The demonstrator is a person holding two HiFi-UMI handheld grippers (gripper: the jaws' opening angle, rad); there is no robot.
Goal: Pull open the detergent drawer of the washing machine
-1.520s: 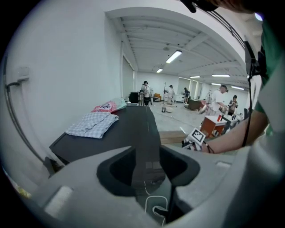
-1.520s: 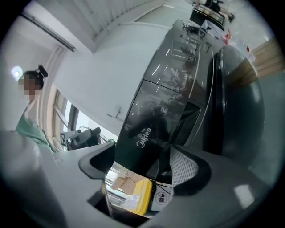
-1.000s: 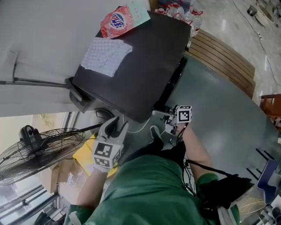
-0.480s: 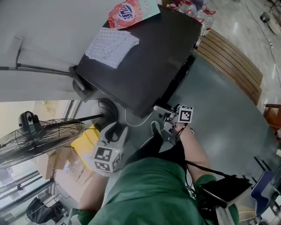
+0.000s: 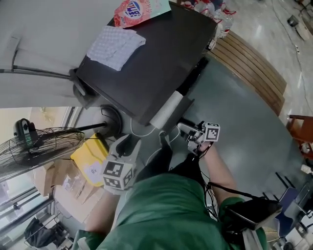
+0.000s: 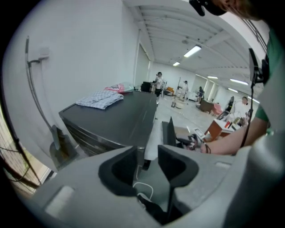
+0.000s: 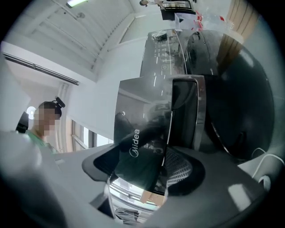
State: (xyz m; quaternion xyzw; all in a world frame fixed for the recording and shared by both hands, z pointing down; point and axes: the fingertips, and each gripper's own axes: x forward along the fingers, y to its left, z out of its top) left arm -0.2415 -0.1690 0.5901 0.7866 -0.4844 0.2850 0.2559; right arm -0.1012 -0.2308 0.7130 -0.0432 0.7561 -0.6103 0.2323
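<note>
The dark washing machine [image 5: 156, 58] stands ahead of me. Its detergent drawer [image 5: 168, 110] sticks out of the front as a pale tray behind a dark panel. My right gripper [image 5: 188, 129] has its jaws closing on that panel. In the right gripper view the glossy panel [image 7: 142, 142] lies between the pads of the right gripper [image 7: 149, 171], touching them. My left gripper [image 5: 128, 144] hangs lower, to the left of the drawer, open and empty. In the left gripper view the drawer [image 6: 155, 138] shows beyond the parted jaws of the left gripper [image 6: 148, 160].
A checked cloth [image 5: 116, 46] and a red detergent pack [image 5: 139, 10] lie on the machine's top. A floor fan [image 5: 39, 146], a yellow bag [image 5: 90, 158] and cardboard boxes stand at the left. A white cable [image 5: 146, 134] hangs below the machine. Wooden slats [image 5: 249, 63] run along the right.
The drawer has slid out of the machine's front. My right gripper has drawn back from the machine with the panel in it. The left gripper has drifted a little.
</note>
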